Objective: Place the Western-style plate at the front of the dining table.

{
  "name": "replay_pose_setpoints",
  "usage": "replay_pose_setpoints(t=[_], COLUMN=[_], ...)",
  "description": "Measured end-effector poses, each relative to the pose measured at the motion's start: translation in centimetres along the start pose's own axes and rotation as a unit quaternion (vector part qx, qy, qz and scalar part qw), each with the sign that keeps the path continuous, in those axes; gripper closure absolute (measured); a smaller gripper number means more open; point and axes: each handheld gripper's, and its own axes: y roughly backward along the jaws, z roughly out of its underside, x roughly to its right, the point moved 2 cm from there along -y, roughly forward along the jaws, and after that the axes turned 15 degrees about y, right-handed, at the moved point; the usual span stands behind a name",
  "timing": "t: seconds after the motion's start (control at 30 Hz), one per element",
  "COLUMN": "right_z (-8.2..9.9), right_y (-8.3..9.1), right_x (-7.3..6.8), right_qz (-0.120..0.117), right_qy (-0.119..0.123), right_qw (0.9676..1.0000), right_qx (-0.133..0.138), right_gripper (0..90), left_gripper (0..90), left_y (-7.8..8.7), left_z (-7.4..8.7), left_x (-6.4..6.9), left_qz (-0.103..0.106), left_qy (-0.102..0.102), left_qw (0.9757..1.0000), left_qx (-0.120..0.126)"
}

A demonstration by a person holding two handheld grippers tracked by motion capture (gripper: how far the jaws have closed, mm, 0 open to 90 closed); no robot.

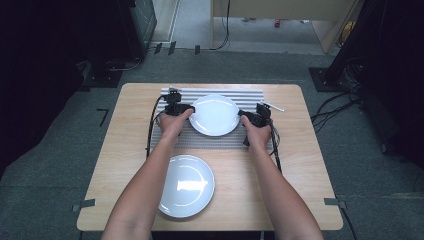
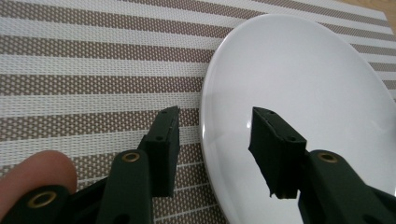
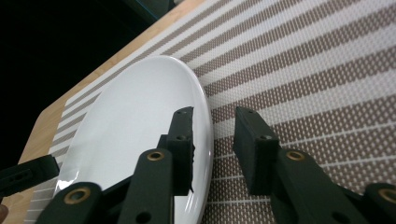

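White plate rim straddled by left gripper, right gripper.

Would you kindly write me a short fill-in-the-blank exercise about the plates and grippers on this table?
1. The far plate lies on a ____ placemat.
2. The number of white plates on the table is ____.
3. The left gripper and right gripper each straddle the far plate's ____ with open jaws.

Missing words: striped; two; rim
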Motion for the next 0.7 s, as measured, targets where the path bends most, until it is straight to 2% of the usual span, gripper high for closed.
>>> replay_pose_setpoints(t=[0.03, 0.07, 0.13, 0.17, 0.2, 0.23, 0.27, 0.3, 0.37, 0.43, 0.47, 0.5, 0.53, 0.57, 0.63, 0.67, 0.7], right_z=[-0.2, -0.2, -0.3, -0.4, -0.4, -0.5, -0.5, -0.6, -0.7, -0.7, -0.7, -0.7, -0.7, -0.6, -0.5, -0.4, -0.4], right_y=[0.3, 0.4, 0.6, 1.0, 1.0, 1.3, 1.3, 1.6, 2.4, 2.7, 3.4, 3.7, 3.7, 4.0, 4.9, 5.6, 5.6], right_x=[-0.3, -0.3, -0.5, -0.8, -0.8, -1.0, -1.0, -1.1, -1.5, -1.7, -2.2, -2.4, -2.4, -2.7, -2.9, -3.0, -3.0], right_qz=[0.007, 0.011, 0.009, 0.003, 0.003, 0.007, 0.007, 0.005, 0.003, 0.001, -0.007, -0.004, -0.004, -0.001, -0.010, -0.012, -0.012], right_qy=[0.022, 0.033, 0.040, 0.054, 0.054, 0.075, 0.075, 0.083, 0.103, 0.110, 0.127, 0.138, 0.138, 0.150, 0.158, 0.173, 0.173], right_qw=[0.9997, 0.9994, 0.9991, 0.9985, 0.9985, 0.9971, 0.9971, 0.9965, 0.9947, 0.9938, 0.9917, 0.9902, 0.9902, 0.9885, 0.9873, 0.9849, 0.9849], right_qx=[0.007, 0.007, 0.008, 0.012, 0.012, 0.011, 0.011, 0.008, -0.006, -0.011, -0.018, -0.019, -0.019, -0.019, -0.006, -0.002, -0.002], right_gripper=[64.0, 63.7, 62.4, 52.8, 52.8, 49.7, 49.7, 49.3, 42.3, 40.5, 37.9, 37.6, 37.6, 37.8, 37.8, 37.4, 37.4], left_gripper=[48.5, 47.5, 46.3, 42.7, 41.5, 39.5, 38.0, 38.0, 33.6, 32.1, 28.0, 26.8, 26.8, 25.5, 23.2, 21.3, 20.5], left_y=[0.4, 0.6, 0.9, 1.5, 1.5, 2.1, 2.1, 2.5, 3.7, 4.0, 4.8, 4.8, 5.2, 5.5, 6.5, 7.1, 7.1], left_z=[0.0, 0.1, 0.1, 0.3, 0.3, 0.5, 0.5, 0.6, 0.9, 1.0, 1.3, 1.3, 1.5, 1.6, 1.9, 2.2, 2.2], left_x=[-0.1, -0.1, -0.1, -0.1, -0.1, -0.1, -0.1, -0.1, -0.1, -0.1, 0.0, 0.0, 0.1, 0.1, 0.1, 0.1, 0.1], left_qz=[0.005, 0.011, 0.018, 0.025, 0.025, 0.032, 0.032, 0.033, 0.043, 0.048, 0.054, 0.054, 0.057, 0.062, 0.068, 0.071, 0.071], left_qy=[-0.002, -0.002, -0.002, -0.011, -0.011, -0.022, -0.022, -0.027, -0.036, -0.039, -0.049, -0.049, -0.054, -0.056, -0.065, -0.072, -0.072], left_qw=[1.0000, 0.9999, 0.9998, 0.9996, 0.9996, 0.9992, 0.9992, 0.9991, 0.9983, 0.9980, 0.9973, 0.9973, 0.9968, 0.9964, 0.9953, 0.9945, 0.9945], left_qx=[0.002, 0.002, 0.003, 0.003, 0.003, 0.004, 0.004, 0.008, 0.013, 0.012, 0.013, 0.013, 0.014, 0.016, 0.022, 0.027, 0.027])
